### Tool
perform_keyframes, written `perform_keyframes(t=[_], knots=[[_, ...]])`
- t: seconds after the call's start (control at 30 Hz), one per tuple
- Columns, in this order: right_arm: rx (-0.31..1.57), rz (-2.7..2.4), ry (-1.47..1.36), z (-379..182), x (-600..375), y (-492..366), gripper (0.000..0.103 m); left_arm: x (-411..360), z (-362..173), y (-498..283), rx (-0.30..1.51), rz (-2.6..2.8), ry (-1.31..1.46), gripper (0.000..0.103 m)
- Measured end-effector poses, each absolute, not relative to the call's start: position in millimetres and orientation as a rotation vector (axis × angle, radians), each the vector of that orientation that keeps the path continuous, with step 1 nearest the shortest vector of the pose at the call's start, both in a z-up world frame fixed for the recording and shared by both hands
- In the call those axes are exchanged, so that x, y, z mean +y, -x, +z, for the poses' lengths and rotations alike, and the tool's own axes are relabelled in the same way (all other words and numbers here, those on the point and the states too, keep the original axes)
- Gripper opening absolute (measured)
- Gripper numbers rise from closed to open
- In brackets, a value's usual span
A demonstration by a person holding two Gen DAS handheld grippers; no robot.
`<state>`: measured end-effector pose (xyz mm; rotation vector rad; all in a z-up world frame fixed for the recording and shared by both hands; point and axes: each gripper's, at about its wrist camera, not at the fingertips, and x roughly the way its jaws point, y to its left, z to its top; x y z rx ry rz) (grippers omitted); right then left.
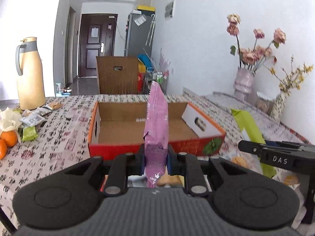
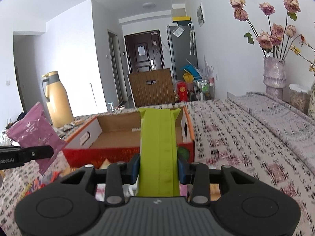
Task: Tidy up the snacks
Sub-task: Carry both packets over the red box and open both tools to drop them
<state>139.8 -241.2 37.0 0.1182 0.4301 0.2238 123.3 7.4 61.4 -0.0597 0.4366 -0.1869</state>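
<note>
The left claw [image 1: 155,157] is clenched on the lower end of a purple snack packet [image 1: 156,118], held upright above the desk [image 1: 59,137] just before the open cardboard box [image 1: 149,131]. The right claw [image 2: 159,169] grasps a green snack packet [image 2: 157,141] near the box's right end. Both packets are limp; pinched low, either may flop, catch the box's near wall and slip out

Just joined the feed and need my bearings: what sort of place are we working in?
Most likely a lived-in flat's dining area. A table with a patterned tablecloth holds a thermos jug and a vase of dried roses; beyond stand a fridge and a dark entrance door.
</note>
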Motion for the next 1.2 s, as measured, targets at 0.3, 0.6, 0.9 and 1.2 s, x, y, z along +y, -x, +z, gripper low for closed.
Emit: perform_keyframes(t=[0.3,0.6,0.9,1.2], knots=[[0.389,0.232,-0.123,67.0,-223.3,-199.5,0.037,-0.9,86.5,-167.6,0.386,-0.144,0.066,0.02],[0.41,0.218,-0.128,72.2,-198.4,-266.5,0.037,-3.2,91.1,-231.3,0.387,-0.08,0.104,0.02],[0.543,0.196,-0.11,27.2,-190.4,-317.3,0.037,8.0,42.5,-286.6,0.514,0.015,0.121,0.02],[0.607,0.196,-0.078,6.8,-183.8,-324.2,0.04,16.5,20.6,-296.0,0.573,0.013,0.145,0.021]])
